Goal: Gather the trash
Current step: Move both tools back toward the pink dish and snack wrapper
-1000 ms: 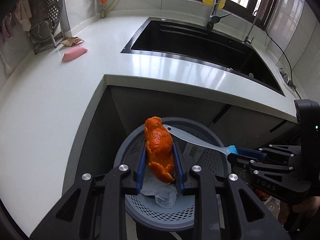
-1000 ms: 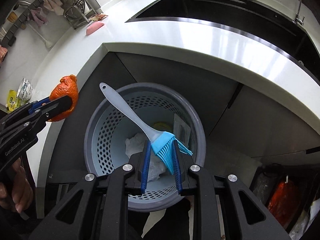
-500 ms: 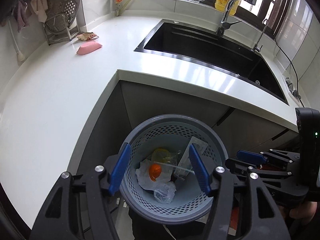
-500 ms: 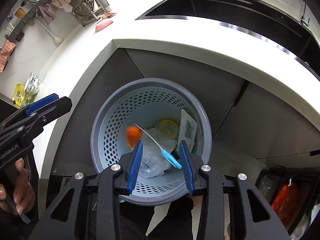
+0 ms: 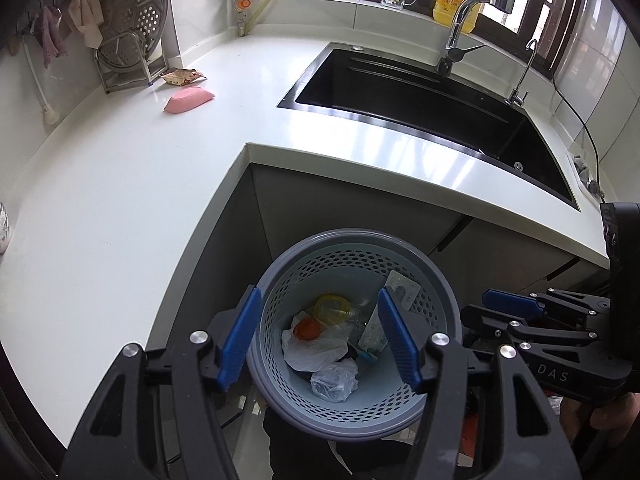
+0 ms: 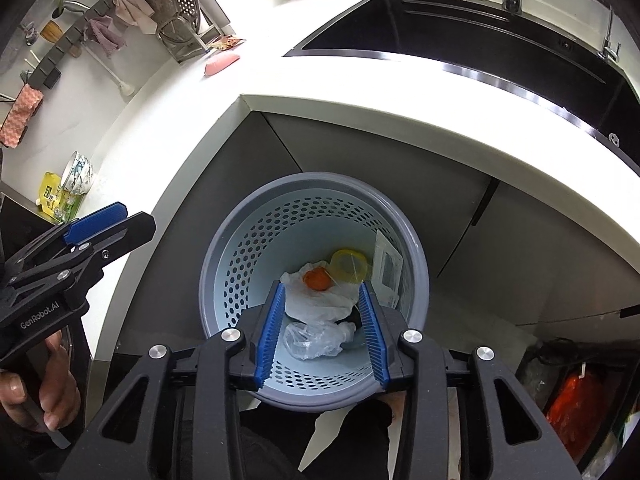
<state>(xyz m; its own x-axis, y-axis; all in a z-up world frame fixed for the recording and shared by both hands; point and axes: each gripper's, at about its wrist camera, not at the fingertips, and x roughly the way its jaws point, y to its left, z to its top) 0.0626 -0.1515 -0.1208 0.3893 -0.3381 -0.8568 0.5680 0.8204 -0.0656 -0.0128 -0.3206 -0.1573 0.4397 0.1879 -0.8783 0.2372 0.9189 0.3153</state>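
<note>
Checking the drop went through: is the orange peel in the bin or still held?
In the bin. The orange peel lies on a white bag inside the bin, and both tongs, left and right, are open and hold nothing.

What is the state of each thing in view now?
left claw: open, empty, above the basket.
right claw: open, empty, above the basket.
trash basket: upright, holds trash.
orange peel: lying in the basket on white plastic.
pink sponge: lying on the counter.

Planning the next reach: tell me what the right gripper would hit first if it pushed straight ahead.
The right gripper, open, points down into the bin. Straight ahead it would probably first meet the clear plastic bag atop the trash, though depth is hard to judge.
</note>
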